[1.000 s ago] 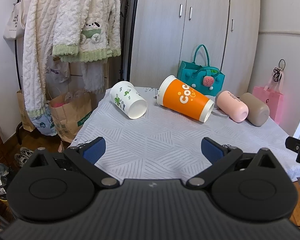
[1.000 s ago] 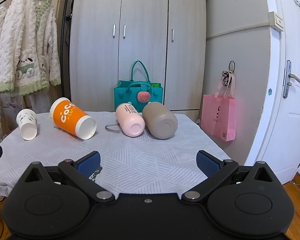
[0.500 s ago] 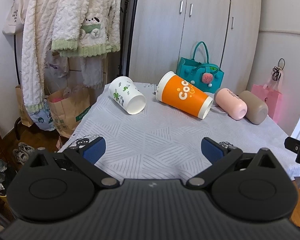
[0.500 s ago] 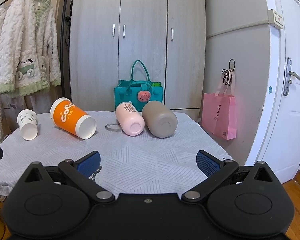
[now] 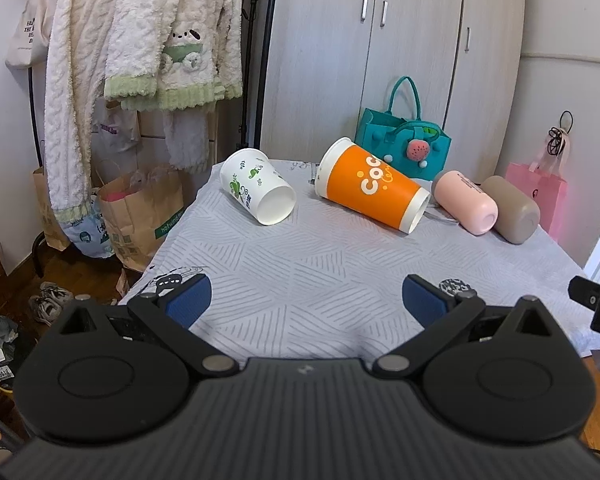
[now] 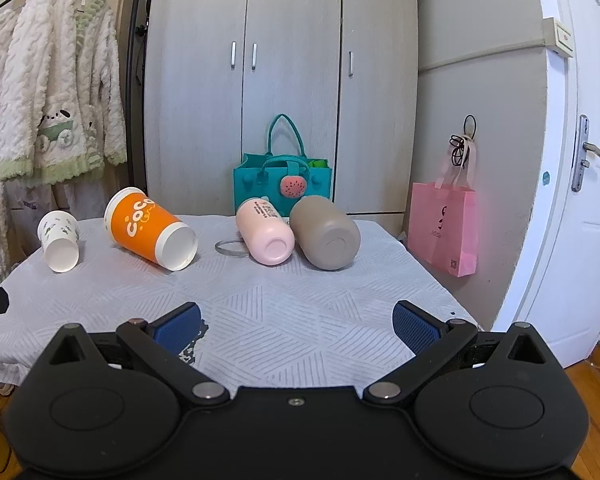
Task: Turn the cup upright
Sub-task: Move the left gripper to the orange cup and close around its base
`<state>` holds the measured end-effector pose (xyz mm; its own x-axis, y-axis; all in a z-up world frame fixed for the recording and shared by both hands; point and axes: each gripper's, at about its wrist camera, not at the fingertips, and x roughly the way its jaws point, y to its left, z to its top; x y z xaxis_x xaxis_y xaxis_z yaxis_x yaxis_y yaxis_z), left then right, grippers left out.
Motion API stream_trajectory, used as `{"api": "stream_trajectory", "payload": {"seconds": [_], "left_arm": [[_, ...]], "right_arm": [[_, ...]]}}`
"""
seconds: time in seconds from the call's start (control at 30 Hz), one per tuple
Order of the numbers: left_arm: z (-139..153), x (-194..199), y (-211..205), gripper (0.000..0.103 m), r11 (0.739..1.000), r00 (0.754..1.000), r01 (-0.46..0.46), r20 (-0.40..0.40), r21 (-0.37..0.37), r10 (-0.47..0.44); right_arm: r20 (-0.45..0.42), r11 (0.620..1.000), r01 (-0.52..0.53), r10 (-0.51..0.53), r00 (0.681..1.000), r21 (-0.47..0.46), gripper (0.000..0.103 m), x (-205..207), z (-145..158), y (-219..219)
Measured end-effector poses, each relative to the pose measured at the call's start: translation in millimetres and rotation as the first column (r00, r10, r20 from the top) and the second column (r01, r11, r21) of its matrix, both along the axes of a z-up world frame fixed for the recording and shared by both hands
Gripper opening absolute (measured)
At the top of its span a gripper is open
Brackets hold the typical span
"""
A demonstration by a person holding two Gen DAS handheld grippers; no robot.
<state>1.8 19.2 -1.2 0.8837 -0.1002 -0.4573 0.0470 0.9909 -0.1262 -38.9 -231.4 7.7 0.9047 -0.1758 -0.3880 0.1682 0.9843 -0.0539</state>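
Several cups lie on their sides on the grey-clothed table (image 5: 300, 272): a white cup with green leaves (image 5: 256, 192), a large orange cup (image 5: 370, 186), a pink cup (image 5: 466, 202) and a taupe cup (image 5: 514, 210). The right wrist view shows the same row: white cup (image 6: 59, 240), orange cup (image 6: 150, 228), pink cup (image 6: 265, 231), taupe cup (image 6: 325, 233). My left gripper (image 5: 306, 300) is open and empty over the table's near edge. My right gripper (image 6: 296, 326) is open and empty, also short of the cups.
A teal felt bag (image 5: 404, 144) stands behind the cups against the wardrobe (image 6: 284, 80). A metal ring (image 6: 230, 249) lies by the pink cup. A pink bag (image 6: 444, 228) hangs right. Robes on a rack (image 5: 140, 40) and paper bags (image 5: 140, 216) stand left.
The left gripper has shifted forward and a little higher, so the cups sit lower in its view. The right gripper has barely moved. Both stay open.
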Motion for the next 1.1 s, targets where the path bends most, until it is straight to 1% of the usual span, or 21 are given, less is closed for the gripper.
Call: {"api": "stream_trajectory", "payload": {"seconds": [0.13, 0.23, 0.33, 0.4, 0.5, 0.53, 0.63, 0.7, 0.77, 0.8, 0.83, 0.87, 0.93, 1.0, 1.1], "left_arm": [[1.9, -3.0, 1.6, 0.103, 1.000, 1.000, 0.002, 0.005, 0.001, -0.002], [3.8, -1.9, 0.3, 0.103, 1.000, 1.000, 0.000, -0.012, 0.008, 0.000], [15.4, -0.2, 1.1, 0.103, 1.000, 1.000, 0.018, -0.016, 0.006, -0.018], [24.7, 5.1, 1.9, 0.103, 1.000, 1.000, 0.021, -0.018, 0.000, -0.021], [34.7, 22.8, 2.4, 0.103, 1.000, 0.999, -0.013, -0.036, -0.010, 0.013], [36.7, 29.8, 3.6, 0.103, 0.999, 0.998, -0.023, -0.051, -0.023, 0.022], [41.2, 52.4, 11.5, 0.103, 0.992, 0.994, -0.017, -0.109, -0.121, 0.003], [42.3, 68.4, 17.1, 0.103, 0.980, 0.988, -0.030, -0.157, -0.198, -0.002], [42.9, 82.7, 20.9, 0.103, 0.964, 0.982, -0.033, -0.187, -0.265, -0.017], [42.5, 87.2, 20.7, 0.103, 0.958, 0.980, -0.036, -0.197, -0.285, -0.021], [42.9, 92.2, 21.1, 0.103, 0.953, 0.978, -0.035, -0.207, -0.300, -0.030], [45.1, 97.0, 20.9, 0.103, 0.952, 0.977, -0.037, -0.212, -0.304, -0.030], [50.1, 101.8, 17.4, 0.103, 0.957, 0.978, -0.035, -0.205, -0.289, -0.027], [57.0, 111.3, 16.0, 0.103, 0.954, 0.976, -0.005, -0.207, -0.300, -0.060], [63.9, 133.1, 12.6, 0.103, 0.942, 0.965, 0.025, -0.238, -0.334, -0.109]], "right_arm": [[0.000, 1.000, 0.004, -0.004, 1.000, 0.002, 0.103, -0.2, 0.1, -0.8], [0.009, 1.000, -0.014, 0.014, 1.000, 0.001, 0.103, -2.2, 1.9, -1.0], [0.041, 0.991, -0.131, 0.131, 0.990, -0.004, 0.103, -3.9, 16.8, -2.9], [0.071, 0.974, -0.225, 0.226, 0.972, -0.017, 0.103, -2.7, 32.4, -5.9], [0.034, 0.942, -0.335, 0.334, 0.942, 0.004, 0.103, 13.6, 55.5, -15.7], [0.027, 0.932, -0.361, 0.361, 0.932, 0.012, 0.103, 19.6, 61.5, -19.1], [0.000, 0.911, -0.412, 0.412, 0.911, 0.003, 0.103, 37.0, 74.7, -20.8], [-0.031, 0.892, -0.452, 0.452, 0.891, -0.003, 0.103, 50.7, 82.8, -19.4], [-0.068, 0.869, -0.494, 0.493, 0.867, 0.008, 0.103, 64.0, 91.1, -20.0], [-0.069, 0.873, -0.487, 0.487, 0.871, 0.019, 0.103, 70.4, 96.2, -21.4], [-0.072, 0.877, -0.481, 0.481, 0.874, 0.026, 0.103, 77.6, 101.9, -24.0], [-0.076, 0.872, -0.487, 0.489, 0.869, 0.036, 0.103, 85.7, 108.4, -27.1], [-0.095, 0.852, -0.517, 0.524, 0.847, 0.084, 0.103, 98.2, 115.8, -35.6], [-0.111, 0.836, -0.533, 0.547, 0.830, 0.132, 0.103, 115.8, 120.8, -39.4], [-0.176, 0.799, -0.577, 0.601, 0.780, 0.169, 0.103, 145.0, 119.6, -31.1]]}}
